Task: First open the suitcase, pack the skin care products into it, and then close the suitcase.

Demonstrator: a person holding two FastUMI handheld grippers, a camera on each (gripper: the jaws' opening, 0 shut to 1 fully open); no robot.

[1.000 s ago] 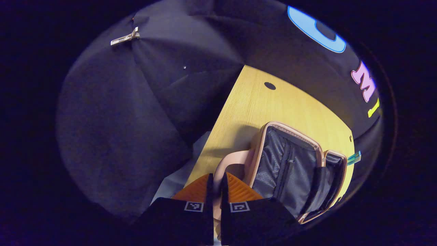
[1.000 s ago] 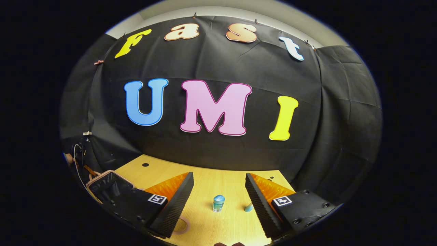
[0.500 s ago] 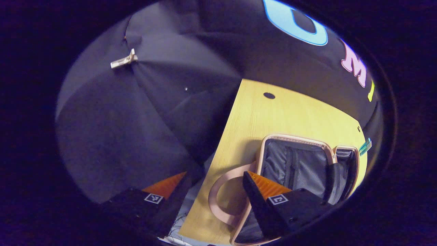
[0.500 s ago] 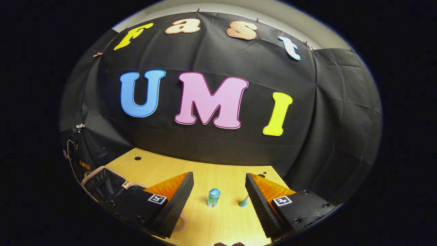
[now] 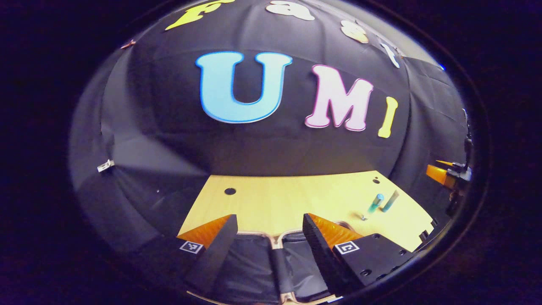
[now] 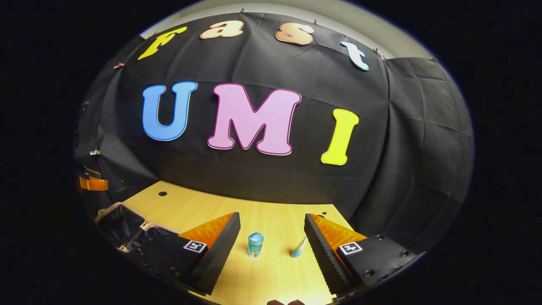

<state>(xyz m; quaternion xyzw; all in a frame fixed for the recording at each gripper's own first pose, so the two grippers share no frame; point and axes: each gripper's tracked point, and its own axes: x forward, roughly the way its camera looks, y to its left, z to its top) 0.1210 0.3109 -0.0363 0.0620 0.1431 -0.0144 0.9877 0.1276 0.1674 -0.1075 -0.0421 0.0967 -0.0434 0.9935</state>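
The pink suitcase [image 5: 250, 271] lies open on the wooden table [image 5: 288, 199], its black lining showing right under my left gripper [image 5: 269, 217], which is open and holds nothing. Further right on the table stand a teal-capped bottle [image 5: 375, 202] and a teal tube [image 5: 390, 200]. In the right gripper view the small teal bottle [image 6: 255, 244] stands upright just beyond my open right gripper [image 6: 272, 217], between the lines of its fingers. The teal tube [image 6: 299, 249] leans close to the right finger. The open suitcase [image 6: 123, 220] sits at the left.
Black booth cloth walls close the table's back and sides. Small dark holes [image 5: 230, 191] mark the tabletop near the back. The right gripper [image 5: 440, 174] appears at the far right of the left gripper view, and the left gripper [image 6: 92, 184] at the far left of the right gripper view.
My left gripper went from shut by the suitcase's pink handle to open, then swung round over the open case toward the back wall. The right gripper edged closer to the bottle.
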